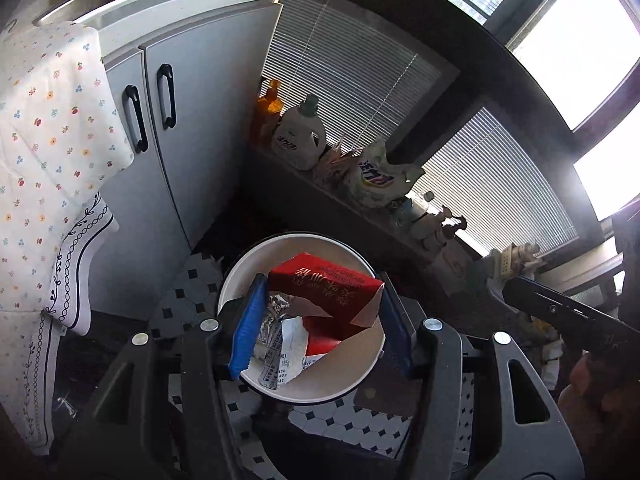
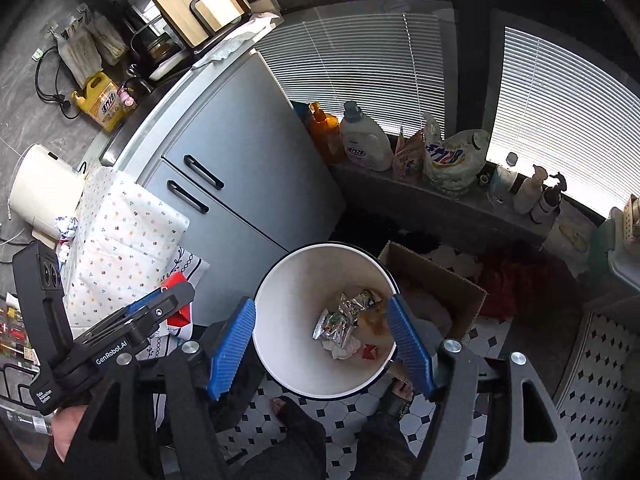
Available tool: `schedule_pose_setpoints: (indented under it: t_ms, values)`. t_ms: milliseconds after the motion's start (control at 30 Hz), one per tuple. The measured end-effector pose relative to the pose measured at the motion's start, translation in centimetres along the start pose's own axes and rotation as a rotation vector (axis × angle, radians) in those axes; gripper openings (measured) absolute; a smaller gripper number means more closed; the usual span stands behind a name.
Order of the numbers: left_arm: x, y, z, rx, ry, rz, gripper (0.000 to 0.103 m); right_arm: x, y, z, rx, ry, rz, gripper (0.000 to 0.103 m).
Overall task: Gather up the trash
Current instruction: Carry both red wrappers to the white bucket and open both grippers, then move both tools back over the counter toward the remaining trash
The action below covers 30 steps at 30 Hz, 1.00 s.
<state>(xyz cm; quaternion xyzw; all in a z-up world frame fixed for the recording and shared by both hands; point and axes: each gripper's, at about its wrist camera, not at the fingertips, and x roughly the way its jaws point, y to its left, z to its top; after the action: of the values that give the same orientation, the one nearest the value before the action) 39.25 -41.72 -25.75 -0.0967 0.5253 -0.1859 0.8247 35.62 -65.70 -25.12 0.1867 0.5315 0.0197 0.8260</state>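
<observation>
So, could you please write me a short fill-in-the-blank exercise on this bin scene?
1. The box clamped in the left gripper is ___ in colour.
2. The right gripper stands open above the bin and holds ___.
3. The bin's inner wall is ___.
4. The grey cabinet has ___ black handles.

Missing words: red; nothing; white; two
</observation>
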Motion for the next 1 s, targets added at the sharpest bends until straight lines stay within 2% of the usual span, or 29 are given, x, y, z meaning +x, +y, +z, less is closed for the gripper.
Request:
schedule_pose_setpoints:
  t_ms: [100,233,467,567,700,833,1000]
  values:
    - [1.3,-1.0,-0.3,0.005,0.046,-0.005,0.056,-0.5,-1.4,-0.3,0.031,-0.01,-0.004,0.069]
    - [2.0,-1.2,-0.5,-0.007,0.078,-0.021,0.071,-0.6,-2.3,-0.6,0.063,-0.014,-0.006,0.069]
    - [0.2,0.1,0.3,-0.012,0.047,0.008,0.085,0.0,-1.3,-0.8,0.063,-0.009,0.001,0.076]
    - [-1.5,0.9,0.7,0.004,0.02,0.024,0.088,0.5,0.2,-0.5,0.051,-0.002,0.01,0.083]
    - [-4.3,3.0,0.9,-0.006,-0.028,0.072,0.093,1.1,3.1,0.0,0.02,-0.004,0.034,0.085]
    - [-7.1,5.9,1.0,-0.047,-0.066,0.112,0.094,1.2,6.8,0.4,-0.044,-0.023,0.044,0.09]
    - [-10.9,9.9,0.6,-0.095,-0.117,0.156,0.094,1.6,11.8,0.4,-0.105,-0.022,0.078,0.091]
